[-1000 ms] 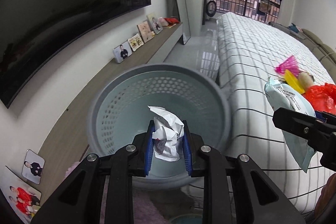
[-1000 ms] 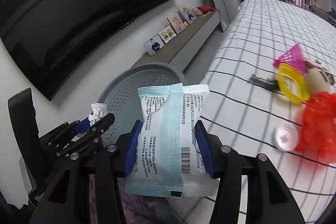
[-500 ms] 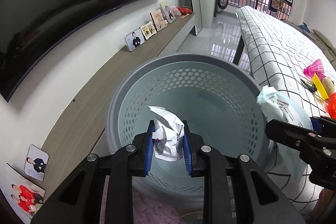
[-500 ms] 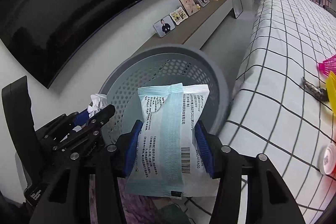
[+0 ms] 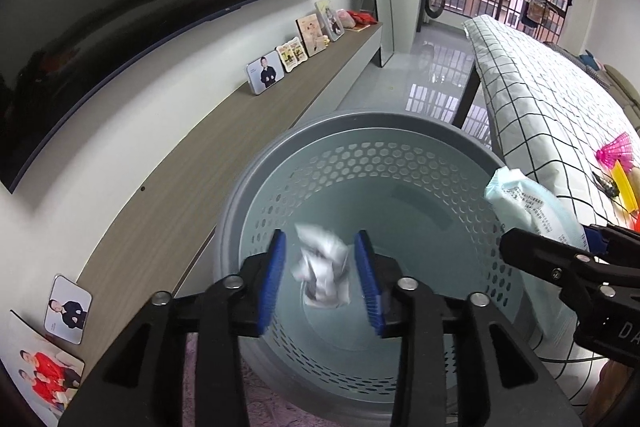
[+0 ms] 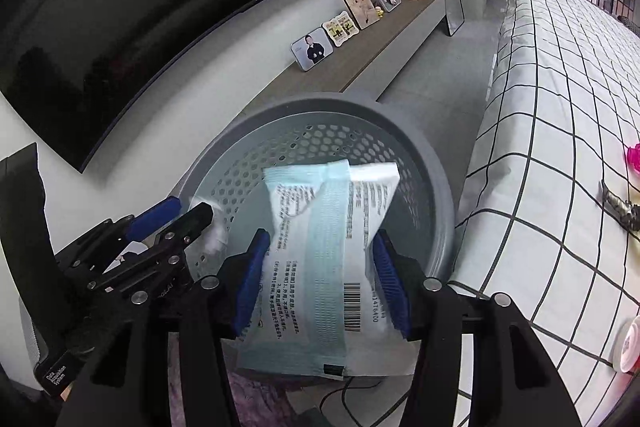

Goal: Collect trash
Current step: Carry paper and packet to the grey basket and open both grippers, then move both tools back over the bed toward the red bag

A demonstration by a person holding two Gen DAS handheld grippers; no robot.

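Observation:
A grey perforated trash basket (image 5: 256, 187) stands on the floor beside the bed; it also shows in the right wrist view (image 6: 436, 171). My left gripper (image 5: 322, 277) is open above the basket. A crumpled white paper (image 5: 322, 267) is blurred between the parted pads, loose and falling. My right gripper (image 6: 326, 279) is shut on a pale blue and white wet-wipe packet (image 6: 324, 247) and holds it over the basket's right rim. The packet also shows in the left wrist view (image 5: 524, 203).
A bed with a checked white sheet (image 6: 560, 107) lies to the right, with pink and yellow items (image 5: 616, 163) and a white lid (image 6: 628, 343) on it. A long wooden shelf (image 5: 224, 163) with photo frames runs along the left wall under a dark screen (image 5: 120, 7).
My left gripper has opened and let go of the crumpled paper, which is dropping into the basket. Both grippers have moved further over the basket. The right gripper still holds the packet.

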